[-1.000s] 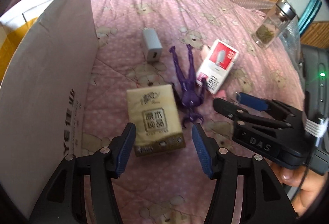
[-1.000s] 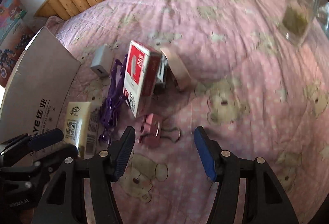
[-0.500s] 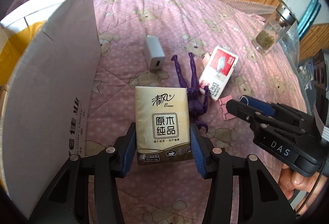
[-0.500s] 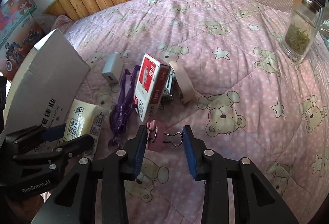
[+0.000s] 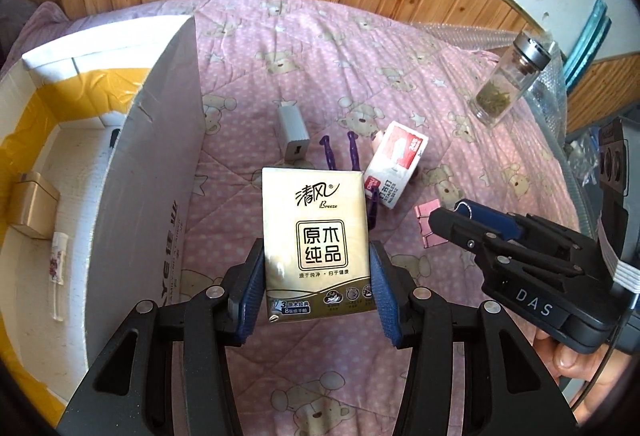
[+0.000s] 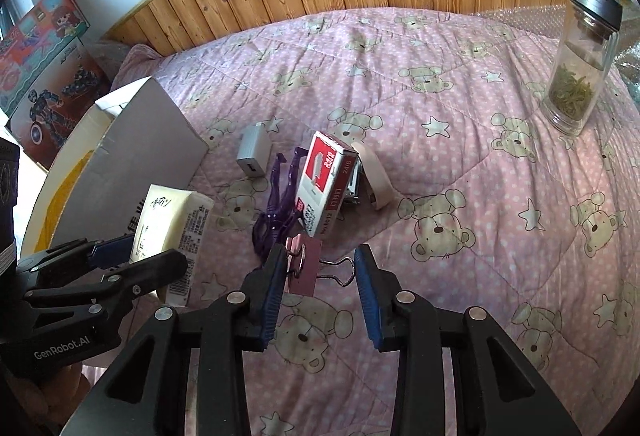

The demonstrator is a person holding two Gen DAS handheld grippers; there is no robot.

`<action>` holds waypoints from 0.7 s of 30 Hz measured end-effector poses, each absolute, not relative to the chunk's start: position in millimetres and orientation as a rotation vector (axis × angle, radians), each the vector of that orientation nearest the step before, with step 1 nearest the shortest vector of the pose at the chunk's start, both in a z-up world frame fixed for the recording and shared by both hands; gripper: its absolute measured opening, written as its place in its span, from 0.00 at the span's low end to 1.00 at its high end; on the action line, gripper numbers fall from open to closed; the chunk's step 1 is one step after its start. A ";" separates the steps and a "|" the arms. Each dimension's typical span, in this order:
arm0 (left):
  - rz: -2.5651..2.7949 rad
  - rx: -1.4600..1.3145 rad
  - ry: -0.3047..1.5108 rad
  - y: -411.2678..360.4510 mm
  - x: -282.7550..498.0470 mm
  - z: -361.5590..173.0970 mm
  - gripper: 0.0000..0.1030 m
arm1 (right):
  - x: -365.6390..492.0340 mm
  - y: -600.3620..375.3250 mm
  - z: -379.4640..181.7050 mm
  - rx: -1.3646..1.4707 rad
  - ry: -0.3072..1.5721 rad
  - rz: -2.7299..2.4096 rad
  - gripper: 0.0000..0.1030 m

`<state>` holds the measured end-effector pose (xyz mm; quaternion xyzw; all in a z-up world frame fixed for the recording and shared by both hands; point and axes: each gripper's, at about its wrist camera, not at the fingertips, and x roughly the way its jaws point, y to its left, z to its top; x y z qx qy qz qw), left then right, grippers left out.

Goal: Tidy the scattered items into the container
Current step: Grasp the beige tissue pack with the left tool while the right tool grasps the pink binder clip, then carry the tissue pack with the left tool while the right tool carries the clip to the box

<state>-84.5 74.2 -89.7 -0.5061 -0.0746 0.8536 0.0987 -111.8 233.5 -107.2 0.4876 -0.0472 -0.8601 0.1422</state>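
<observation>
Beige tissue pack point(image 5: 316, 240) clamped in left gripper point(image 5: 318, 290) fingers, pink binder clip point(image 6: 306, 266) clamped in right gripper point(image 6: 320, 286) fingers

Bed point(image 6: 460, 84) with a pink quilt, teddy-bear and star print. Lying on it: white USB charger point(image 6: 253, 152), purple toy figure point(image 6: 280, 208) just beside it, red-and-white staple box point(image 6: 324, 182) partly over the figure, a pink stapler point(image 6: 370, 176) touching the box's far side. Glass bottle with tea leaves point(image 6: 580, 76) stands upright, well apart at right. Open cardboard box point(image 5: 140, 196) sits at left.
</observation>
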 end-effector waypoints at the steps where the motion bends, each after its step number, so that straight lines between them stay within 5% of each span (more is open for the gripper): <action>1: 2.528 -1.489 -0.219 74.7 -83.1 -87.5 0.49 | -110.6 233.0 -105.5 1.403 -0.136 -2.483 0.35; 21: 2.621 -1.362 -0.292 48.3 -47.5 -39.5 0.49 | -70.3 209.5 -46.8 1.231 -0.146 -2.501 0.35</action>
